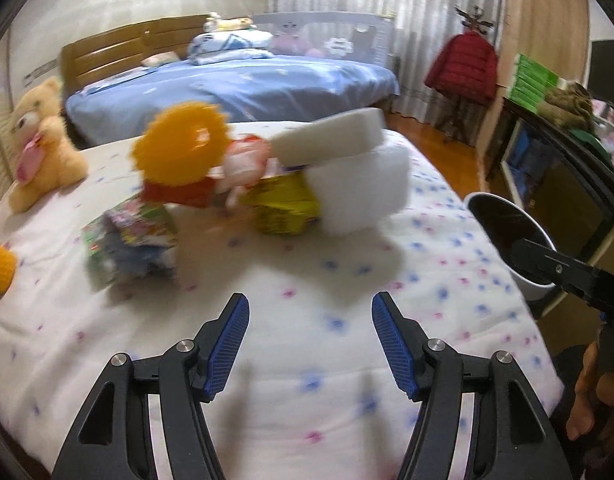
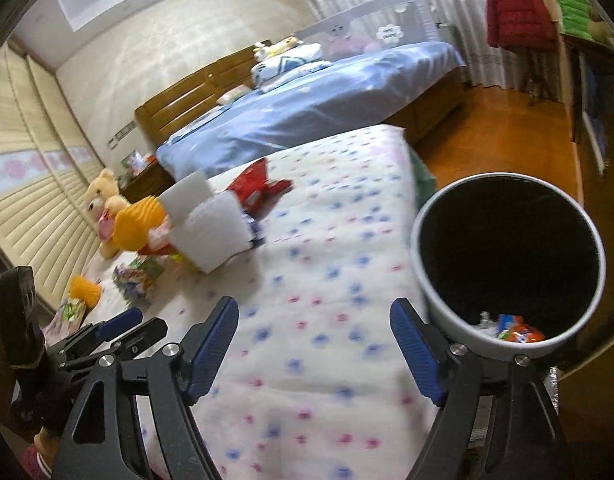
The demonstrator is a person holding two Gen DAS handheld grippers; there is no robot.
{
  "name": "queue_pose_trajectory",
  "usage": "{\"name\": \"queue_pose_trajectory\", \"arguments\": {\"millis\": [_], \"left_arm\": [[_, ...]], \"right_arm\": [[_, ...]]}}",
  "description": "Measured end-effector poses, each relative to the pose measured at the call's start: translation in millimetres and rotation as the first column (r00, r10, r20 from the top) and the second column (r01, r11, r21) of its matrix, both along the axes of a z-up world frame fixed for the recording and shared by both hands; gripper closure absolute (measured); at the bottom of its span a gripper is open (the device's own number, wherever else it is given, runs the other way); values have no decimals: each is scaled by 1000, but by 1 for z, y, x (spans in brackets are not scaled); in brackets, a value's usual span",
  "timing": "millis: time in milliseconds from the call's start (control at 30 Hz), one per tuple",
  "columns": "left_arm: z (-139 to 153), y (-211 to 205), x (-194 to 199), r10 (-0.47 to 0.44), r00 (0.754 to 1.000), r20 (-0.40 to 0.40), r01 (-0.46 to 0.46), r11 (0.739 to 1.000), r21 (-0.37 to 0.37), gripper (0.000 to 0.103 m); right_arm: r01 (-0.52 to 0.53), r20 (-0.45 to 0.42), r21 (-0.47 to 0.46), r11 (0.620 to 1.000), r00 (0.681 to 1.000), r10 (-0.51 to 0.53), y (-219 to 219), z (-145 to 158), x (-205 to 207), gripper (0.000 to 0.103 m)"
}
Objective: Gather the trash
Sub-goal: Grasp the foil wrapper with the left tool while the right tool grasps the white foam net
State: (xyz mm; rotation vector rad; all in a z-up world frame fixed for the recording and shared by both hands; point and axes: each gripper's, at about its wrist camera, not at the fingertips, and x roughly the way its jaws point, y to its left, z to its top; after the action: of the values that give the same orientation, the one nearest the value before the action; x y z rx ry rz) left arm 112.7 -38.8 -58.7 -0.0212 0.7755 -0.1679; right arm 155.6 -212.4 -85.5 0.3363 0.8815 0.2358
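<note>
Nearest the cameras, above the flowered quilt [image 1: 307,360], the left gripper [image 1: 310,312] and the right gripper [image 2: 315,320] both stood with jaws wide apart and nothing between them; just beside the mattress edge stood the bin [image 2: 435,280], a few wrappers already at its bottom; farther up the quilt lay the remaining trash, a crumpled wrapper [image 1: 131,240], a yellow packet [image 1: 285,208] and white foam blocks [image 1: 367,192]; all looked light, the wrappers crinkly and likely slippery, best pinched at a raised fold, the foam soft, best squeezed across its narrow sides.
</note>
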Motion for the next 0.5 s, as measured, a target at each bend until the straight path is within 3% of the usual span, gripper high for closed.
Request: {"name": "queue_pose_trajectory", "arguments": {"millis": [500], "left_arm": [[4,64,0,168,986,-3,-168,986,-25,32]], "right_arm": [[-111,8,11,994,994,111,58,-6,19,23]]}}
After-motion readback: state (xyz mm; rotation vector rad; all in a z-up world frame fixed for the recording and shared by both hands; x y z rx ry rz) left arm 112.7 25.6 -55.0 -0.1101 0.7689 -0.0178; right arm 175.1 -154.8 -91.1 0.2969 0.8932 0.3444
